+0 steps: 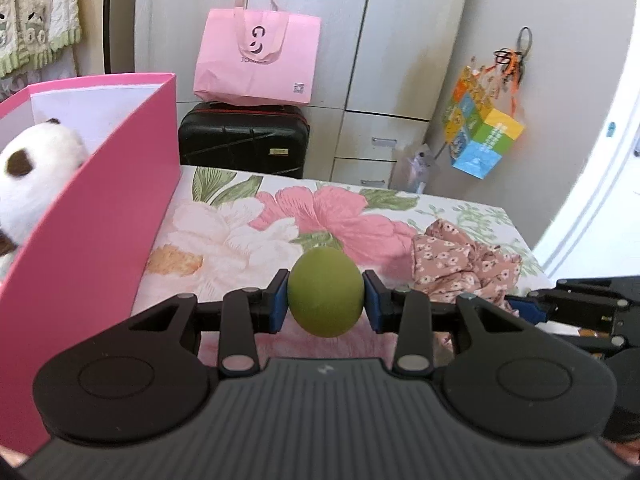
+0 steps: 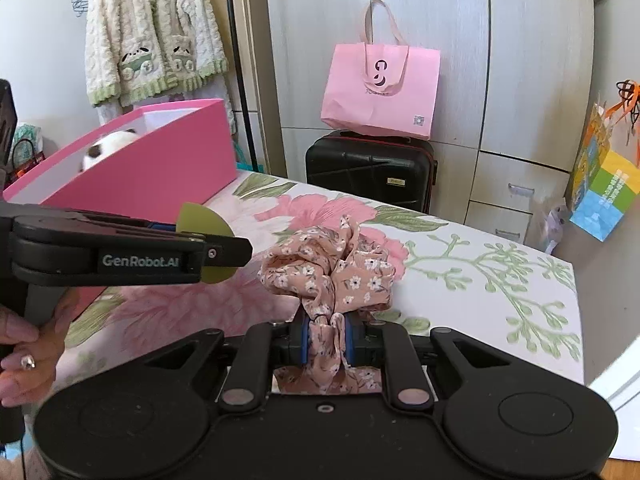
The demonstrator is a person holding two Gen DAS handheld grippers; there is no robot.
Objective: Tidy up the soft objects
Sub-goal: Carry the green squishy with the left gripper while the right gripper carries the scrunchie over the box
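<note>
Currently in hand: the carry step, both items judged lifted off the bed and bound for the box.

Item 1. Green ball (image 1: 325, 292), soft, egg-shaped; count one. Pinched from both sides by the blue pads of the left gripper (image 1: 325, 297), held above the floral bedsheet (image 1: 224, 232), just beside the box's long wall.

Item 2. Floral scrunchie (image 2: 332, 276), pink fabric with small white flowers; count one. Clamped in the right gripper (image 2: 326, 344), jaws pressed tight on a fold, the ruffled bulk standing up above them, over the middle of the bed.

Item 3. Pink box (image 1: 100, 216), open-topped, white inside; count one. Stands at the bed's far left corner.

Item 4. Plush toy (image 1: 28, 184), white with brown patches; count one. Already inside the box.

Grippers: two, each loaded. Soft things: three, one stowed, two in transit.

Next move, as judged: raise each load over the box's rim, clear of the wall, and release inside beside the plush; the two grippers ride close together, so going one at a time avoids a clash.
</note>
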